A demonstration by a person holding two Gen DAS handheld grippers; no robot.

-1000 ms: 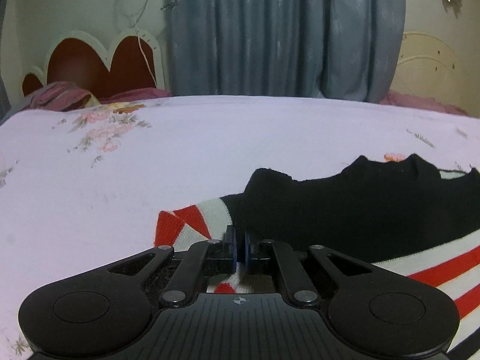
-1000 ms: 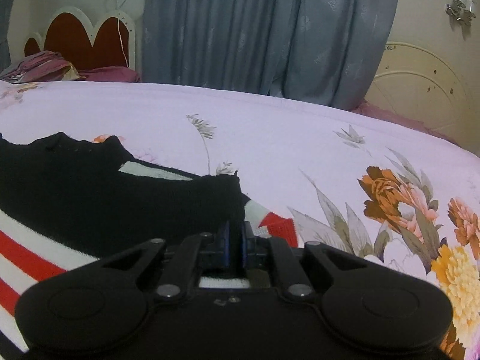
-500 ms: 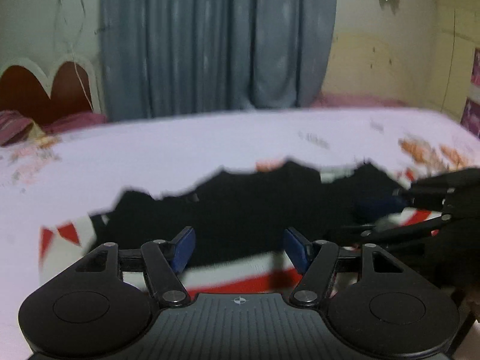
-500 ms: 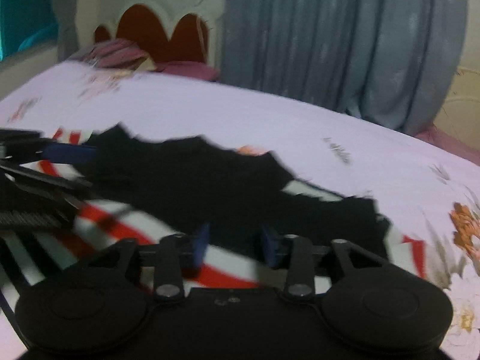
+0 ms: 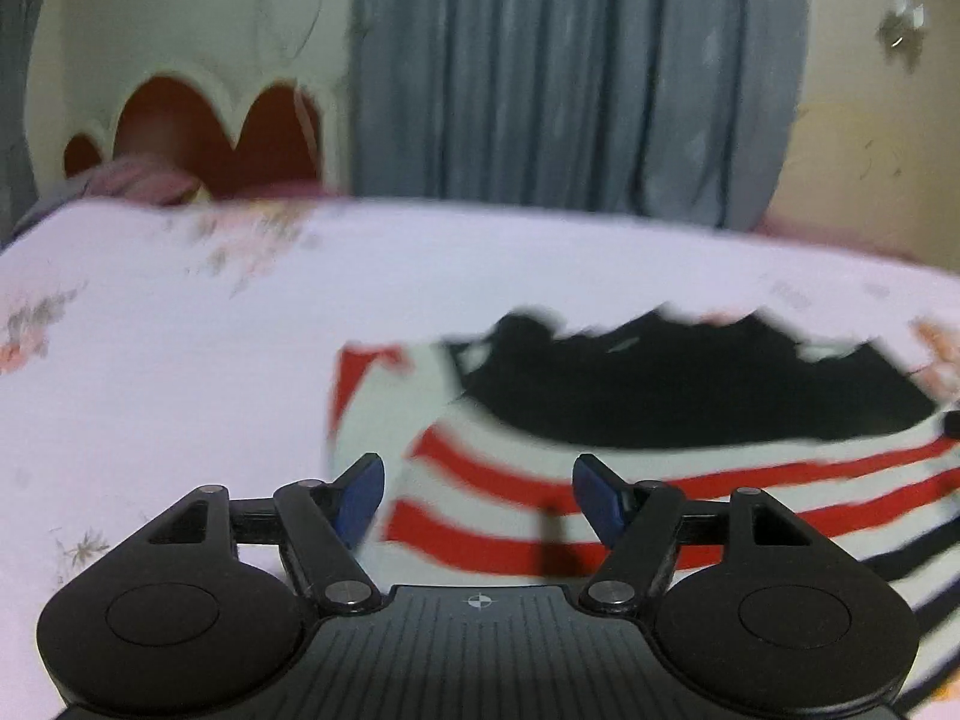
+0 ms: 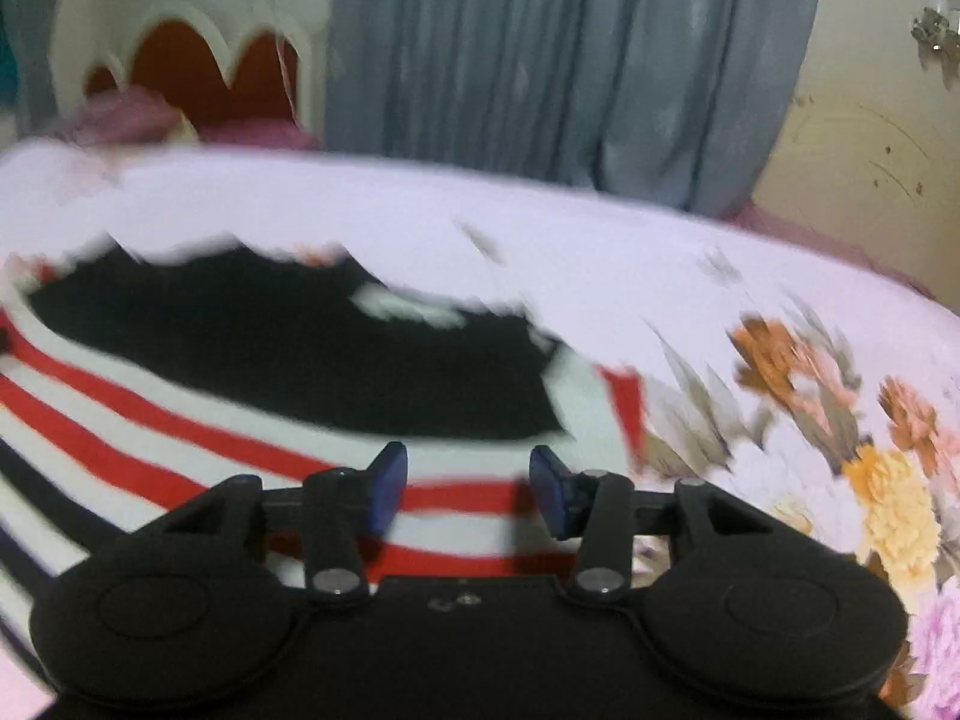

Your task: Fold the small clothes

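The striped sweater [image 5: 630,480] lies flat on the flowered bedsheet [image 5: 180,390] at lower right of the frame, left gripper [image 5: 477,498] opening wide and right gripper [image 6: 468,489] narrowing, both empty above it

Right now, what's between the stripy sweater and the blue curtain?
Only bare floral bedsheet lies between the sweater and the curtain; both wrist views show it.

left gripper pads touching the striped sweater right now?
Apart. Left wrist view: left gripper jaws opening, blue pads bare, striped sweater lying flat on the bed beyond them.
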